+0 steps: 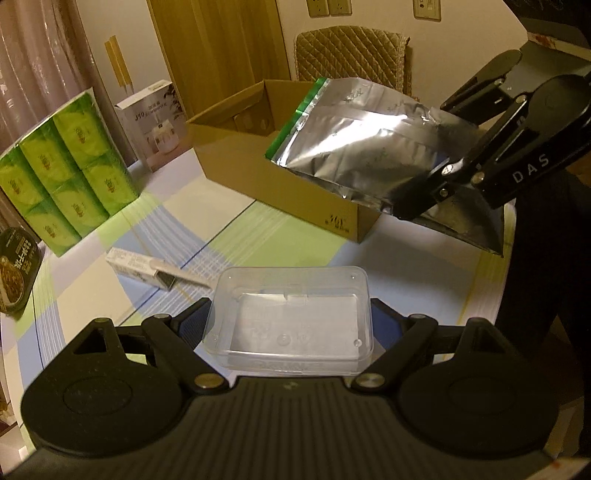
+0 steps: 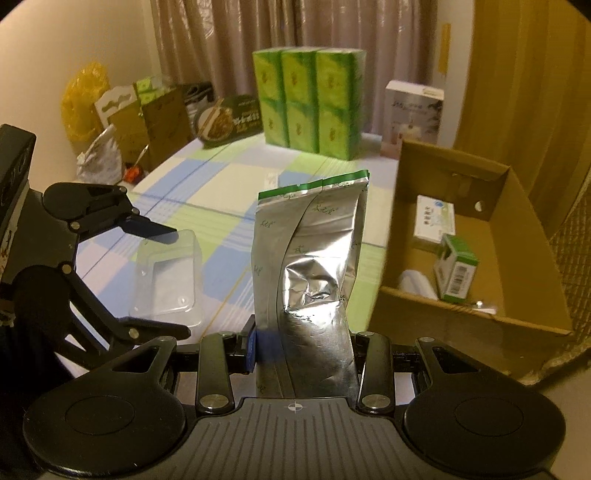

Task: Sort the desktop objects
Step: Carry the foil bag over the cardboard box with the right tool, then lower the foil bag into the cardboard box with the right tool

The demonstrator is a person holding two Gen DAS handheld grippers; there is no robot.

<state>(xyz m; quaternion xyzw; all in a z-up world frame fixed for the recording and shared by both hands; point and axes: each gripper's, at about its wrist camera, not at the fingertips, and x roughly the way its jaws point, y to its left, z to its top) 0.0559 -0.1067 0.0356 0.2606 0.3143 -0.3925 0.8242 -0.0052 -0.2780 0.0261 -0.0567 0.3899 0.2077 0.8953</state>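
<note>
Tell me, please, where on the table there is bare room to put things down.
Free: the checked cloth between the green tissue pack and the cardboard box. Crowded: the far left edge, with the food tray and bags.

Around the room, beyond the sorting

A quilted chair back (image 1: pixel 351 51) stands behind the table under wall sockets (image 1: pixel 328 7); curtains (image 2: pixel 295 26) hang along the far wall, and a yellow plastic bag (image 2: pixel 85 99) sits beside paper bags (image 2: pixel 147 118) on the floor.
</note>
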